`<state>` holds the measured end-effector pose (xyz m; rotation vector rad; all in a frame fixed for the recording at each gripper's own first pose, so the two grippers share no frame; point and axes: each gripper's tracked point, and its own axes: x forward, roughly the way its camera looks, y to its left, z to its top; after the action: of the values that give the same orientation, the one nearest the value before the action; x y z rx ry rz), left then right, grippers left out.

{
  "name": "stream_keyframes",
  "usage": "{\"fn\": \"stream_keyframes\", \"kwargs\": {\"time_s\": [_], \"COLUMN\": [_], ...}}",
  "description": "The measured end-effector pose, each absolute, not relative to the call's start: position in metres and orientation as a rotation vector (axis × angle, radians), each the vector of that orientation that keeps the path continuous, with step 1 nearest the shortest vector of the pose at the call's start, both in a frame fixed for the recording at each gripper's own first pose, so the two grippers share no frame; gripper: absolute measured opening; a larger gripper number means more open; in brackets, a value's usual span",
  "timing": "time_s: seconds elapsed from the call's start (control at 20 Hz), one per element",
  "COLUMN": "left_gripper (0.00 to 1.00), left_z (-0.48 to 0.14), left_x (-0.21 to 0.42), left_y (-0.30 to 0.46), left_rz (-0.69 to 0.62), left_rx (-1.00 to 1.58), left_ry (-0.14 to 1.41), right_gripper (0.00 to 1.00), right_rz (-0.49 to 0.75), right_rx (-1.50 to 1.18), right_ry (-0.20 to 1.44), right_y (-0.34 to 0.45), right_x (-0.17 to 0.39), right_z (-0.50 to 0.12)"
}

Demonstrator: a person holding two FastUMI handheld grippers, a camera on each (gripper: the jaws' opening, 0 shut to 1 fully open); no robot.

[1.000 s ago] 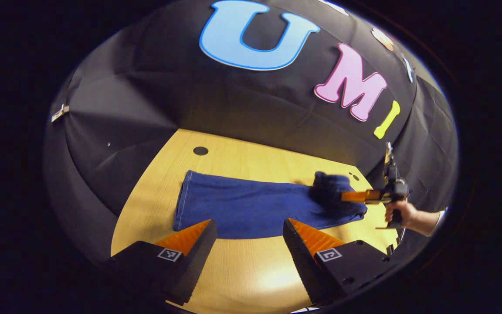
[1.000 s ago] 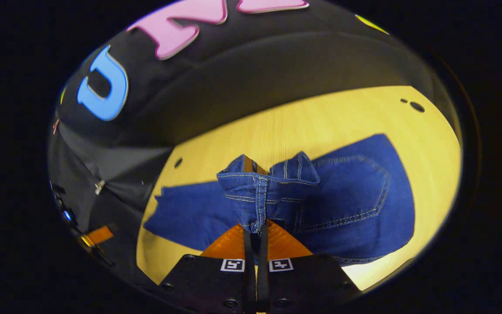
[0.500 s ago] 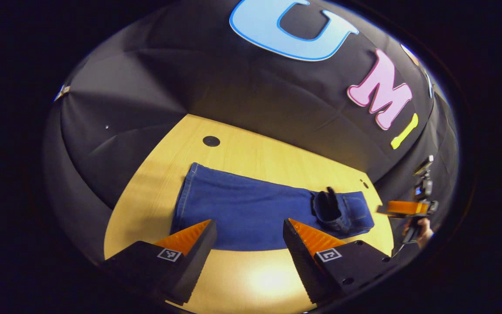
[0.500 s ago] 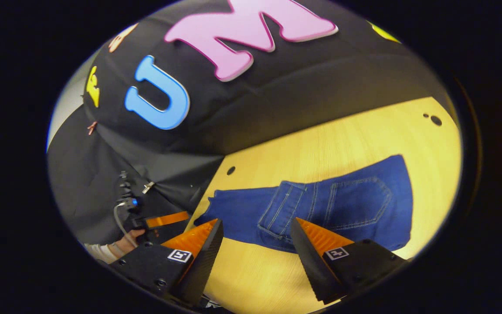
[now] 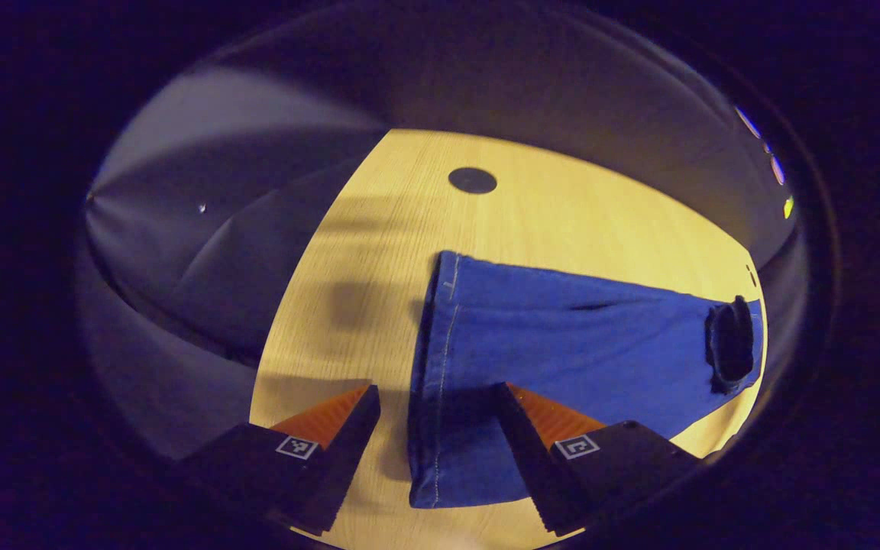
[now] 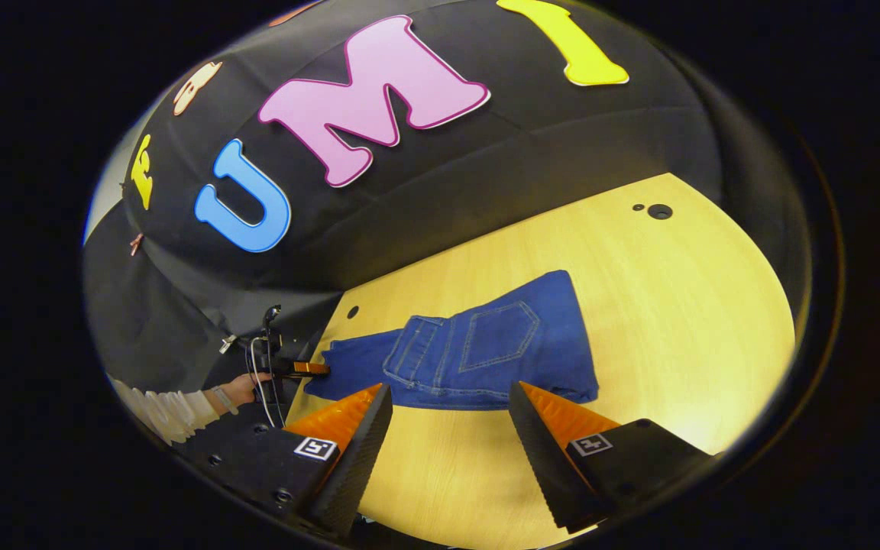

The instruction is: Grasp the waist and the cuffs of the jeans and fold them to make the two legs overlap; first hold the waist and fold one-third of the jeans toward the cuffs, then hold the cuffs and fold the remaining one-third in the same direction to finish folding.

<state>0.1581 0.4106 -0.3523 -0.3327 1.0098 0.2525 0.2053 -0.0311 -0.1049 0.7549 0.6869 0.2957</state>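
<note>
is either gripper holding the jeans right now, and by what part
Nothing is held. The left gripper is open, straddling the cuff edge of the jeans. The right gripper is open, clear of them.

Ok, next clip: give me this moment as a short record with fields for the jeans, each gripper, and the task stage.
jeans: lying on the table, waist end already folded over the legs
cuffs: flat on the table, not folded yet
left gripper: open, fingers either side of the cuff edge, not closed on it
right gripper: open, holding nothing, back from the jeans
person: hand holding the left gripper
stage: first third folded; cuff fold remains
</note>
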Motion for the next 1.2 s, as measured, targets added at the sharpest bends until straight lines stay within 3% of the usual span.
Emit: {"fn": "stream_keyframes", "kwargs": {"time_s": [0.15, 0.2, 0.25, 0.35, 0.65, 0.9, 1.1, 1.2], "left_gripper": [0.99, 0.89, 0.66, 0.08, 0.07, 0.06, 0.06, 0.06], "left_z": [-0.352, -0.347, -0.349, -0.343, -0.321, -0.152, -0.025, 0.000], "left_x": [0.163, 0.165, 0.167, 0.173, 0.177, 0.198, 0.209, 0.217], "left_y": [0.402, 0.398, 0.386, 0.369, 0.362, 0.286, 0.167, 0.122], "left_rz": [0.233, 0.200, 0.155, 0.156, 0.117, -0.109, -0.308, -0.351], "left_rx": [-0.322, -0.294, -0.283, -0.316, -0.391, -0.396, -0.548, -0.548], "left_ry": [1.024, 1.019, 1.023, 0.991, 0.944, 0.680, 0.589, 0.577], "right_gripper": [0.94, 0.95, 0.95, 0.95, 0.95, 0.95, 0.95, 0.95], "right_rz": [0.300, 0.302, 0.307, 0.301, 0.314, 0.312, 0.334, 0.333], "right_rx": [0.756, 0.762, 0.775, 0.770, 0.780, 0.818, 0.832, 0.843], "right_ry": [0.705, 0.708, 0.713, 0.729, 0.731, 0.690, 0.657, 0.632], "right_y": [-0.032, -0.032, -0.031, -0.031, -0.026, -0.034, -0.042, -0.050], "right_x": [0.199, 0.200, 0.200, 0.200, 0.202, 0.211, 0.208, 0.206], "right_z": [-0.104, -0.104, -0.102, -0.107, -0.108, -0.099, -0.090, -0.083]}}
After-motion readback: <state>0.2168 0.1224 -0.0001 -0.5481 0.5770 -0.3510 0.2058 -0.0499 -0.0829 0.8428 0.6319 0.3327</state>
